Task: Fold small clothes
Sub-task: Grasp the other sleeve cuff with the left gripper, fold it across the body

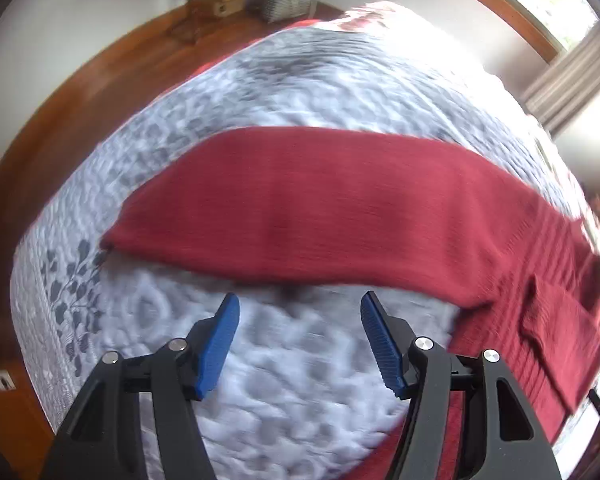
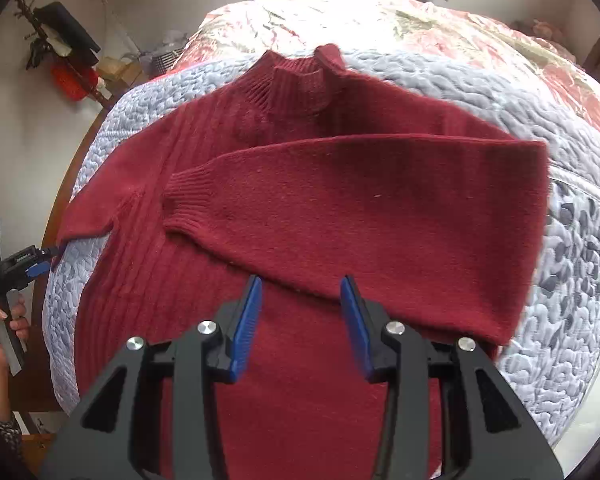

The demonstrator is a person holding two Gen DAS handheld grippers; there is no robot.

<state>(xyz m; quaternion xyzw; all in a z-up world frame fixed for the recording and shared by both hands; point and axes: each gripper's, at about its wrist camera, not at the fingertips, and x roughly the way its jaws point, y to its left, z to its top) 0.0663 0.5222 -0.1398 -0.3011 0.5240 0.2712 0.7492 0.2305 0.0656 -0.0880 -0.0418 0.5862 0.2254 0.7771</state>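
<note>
A dark red knit sweater (image 2: 340, 216) lies flat on a grey-and-white quilt (image 2: 572, 280), collar (image 2: 296, 84) at the far side. One sleeve is folded across the chest, its ribbed cuff (image 2: 188, 200) pointing left. My right gripper (image 2: 300, 284) hovers open just over the folded sleeve's near edge, nothing between its blue fingers. The other sleeve (image 1: 300, 200) stretches straight out across the quilt in the left wrist view. My left gripper (image 1: 298, 304) is open above bare quilt (image 1: 300, 360), just short of that sleeve. The left gripper (image 2: 40, 262) also shows at the bed's left edge, held by a hand (image 2: 0, 332).
A floral bedspread (image 2: 420, 28) covers the far part of the bed. A wooden floor (image 1: 100, 80) runs along the bed's side. Boxes and a basket (image 1: 260, 0) sit by the far wall. A window with curtain (image 1: 572, 72) is at the right.
</note>
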